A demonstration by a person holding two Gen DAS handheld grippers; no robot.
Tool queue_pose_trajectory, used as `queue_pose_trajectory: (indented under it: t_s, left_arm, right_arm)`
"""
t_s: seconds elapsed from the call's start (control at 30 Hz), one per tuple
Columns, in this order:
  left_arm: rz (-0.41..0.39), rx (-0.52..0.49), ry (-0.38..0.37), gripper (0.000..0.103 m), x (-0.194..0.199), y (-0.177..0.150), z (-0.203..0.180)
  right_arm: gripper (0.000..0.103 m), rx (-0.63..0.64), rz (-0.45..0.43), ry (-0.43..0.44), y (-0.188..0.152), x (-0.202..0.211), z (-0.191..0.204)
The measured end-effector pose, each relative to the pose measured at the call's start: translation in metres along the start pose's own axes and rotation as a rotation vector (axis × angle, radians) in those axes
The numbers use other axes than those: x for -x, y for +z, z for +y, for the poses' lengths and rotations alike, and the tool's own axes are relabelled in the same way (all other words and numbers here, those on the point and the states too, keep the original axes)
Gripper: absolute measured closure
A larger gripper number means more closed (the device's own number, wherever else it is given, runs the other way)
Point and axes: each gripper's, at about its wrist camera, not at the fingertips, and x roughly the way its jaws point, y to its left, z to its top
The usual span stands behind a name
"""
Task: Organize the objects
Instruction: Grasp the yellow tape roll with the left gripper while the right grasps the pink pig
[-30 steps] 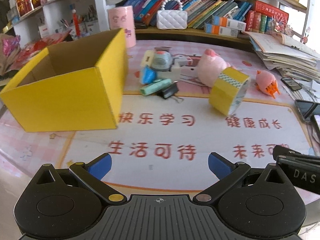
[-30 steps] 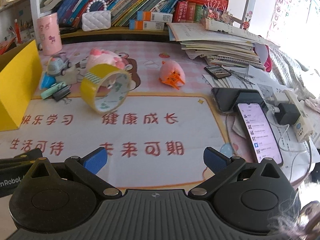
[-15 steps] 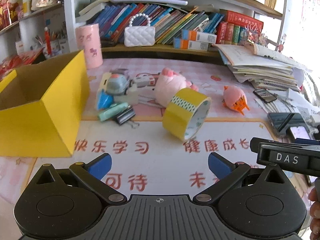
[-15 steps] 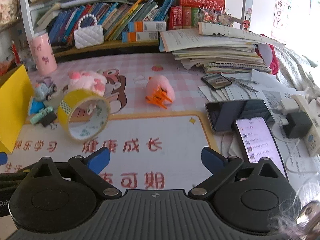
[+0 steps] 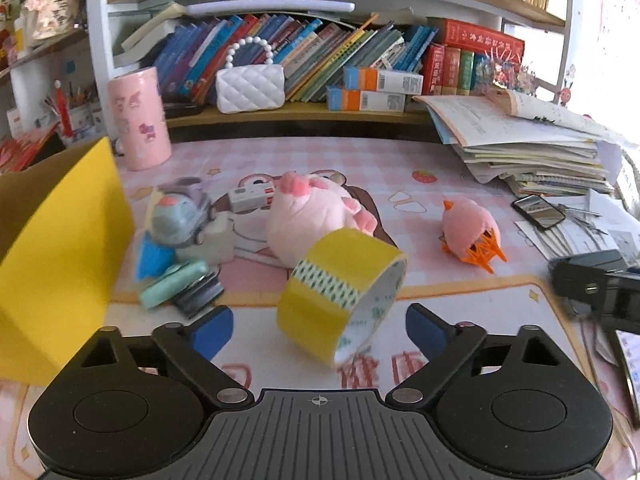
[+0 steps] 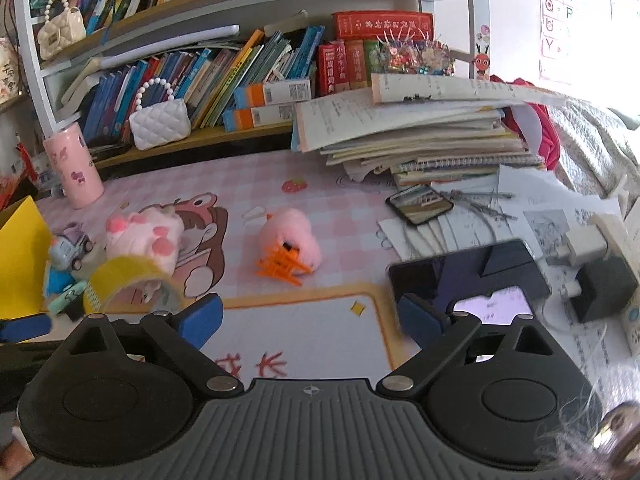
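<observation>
A yellow tape roll (image 5: 340,296) lies tilted on the printed desk mat. It sits between the blue fingertips of my left gripper (image 5: 318,330), whose jaws are closing, and the pads stand clear of it. Behind it are a pink plush pig (image 5: 312,212), a grey toy car (image 5: 180,212), a mint case (image 5: 172,284) and a black clip (image 5: 200,292). The open yellow box (image 5: 60,240) stands at the left. My right gripper (image 6: 308,318) is closing over bare mat with nothing between its fingers. A pink fluffy toy with orange feet (image 6: 292,236) lies just beyond it.
Two phones (image 6: 468,276) and a charger (image 6: 600,292) lie close to the right finger. A stack of books and papers (image 6: 420,140) fills the back right. A pink cup (image 5: 138,118) and a bookshelf (image 5: 320,60) stand behind. The right gripper's body (image 5: 592,284) shows at the right edge.
Both grippers moved forward and rightward over the mat. The tape roll now sits between the left fingers and the box has slid to the frame's left edge. Both jaws narrowed slightly.
</observation>
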Motion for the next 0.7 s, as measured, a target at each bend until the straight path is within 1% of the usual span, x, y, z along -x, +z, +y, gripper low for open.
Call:
queue_pose_trajectory:
  t_s: [0.03, 0.13, 0.17, 0.2, 0.23, 0.37, 0.43, 0.47, 0.5, 0.53, 0.57, 0.7]
  left_arm:
    - [0.000, -0.004, 0.003, 0.016, -0.005, 0.002, -0.002]
    - [0.011, -0.016, 0.012, 0.033, -0.018, 0.006, -0.006]
    - [0.025, -0.021, 0.017, 0.047, -0.022, 0.007, -0.008]
    - [0.039, -0.026, 0.039, 0.060, -0.025, 0.007, -0.010]
    - [0.047, -0.031, 0.062, 0.063, -0.028, 0.007, -0.011]
    - [0.042, -0.022, 0.077, 0.067, -0.022, 0.005, -0.007]
    - [0.037, -0.012, 0.087, 0.076, -0.017, 0.005, 0.000]
    - [0.042, 0.002, 0.086, 0.087, -0.015, 0.006, 0.004]
    - [0.057, 0.019, 0.083, 0.094, -0.015, 0.005, 0.010]
    - [0.072, 0.040, 0.067, 0.094, -0.013, 0.004, 0.015]
    - [0.084, 0.050, 0.070, 0.099, -0.012, 0.002, 0.019]
    - [0.103, 0.112, 0.055, 0.099, 0.005, -0.006, 0.039]
  right_arm:
    - [0.007, 0.003, -0.006, 0.000, 0.002, -0.001, -0.002]
    - [0.007, 0.006, -0.012, 0.001, 0.007, -0.003, -0.008]
    - [0.007, 0.003, -0.010, 0.001, 0.008, -0.005, -0.010]
    - [0.007, 0.002, -0.008, 0.002, 0.009, -0.007, -0.011]
    - [0.007, 0.002, -0.004, 0.002, 0.010, -0.008, -0.012]
    - [0.007, 0.006, 0.000, 0.013, 0.014, -0.016, -0.015]
    - [0.007, 0.007, 0.000, 0.022, 0.016, -0.020, -0.014]
    - [0.007, 0.006, 0.000, 0.024, 0.018, -0.023, -0.014]
    - [0.007, 0.006, -0.001, 0.028, 0.019, -0.027, -0.013]
    - [0.007, 0.006, -0.003, 0.032, 0.021, -0.030, -0.012]
    - [0.007, 0.010, -0.004, 0.036, 0.023, -0.034, -0.010]
    - [0.007, 0.045, -0.010, 0.050, 0.031, -0.052, -0.002]
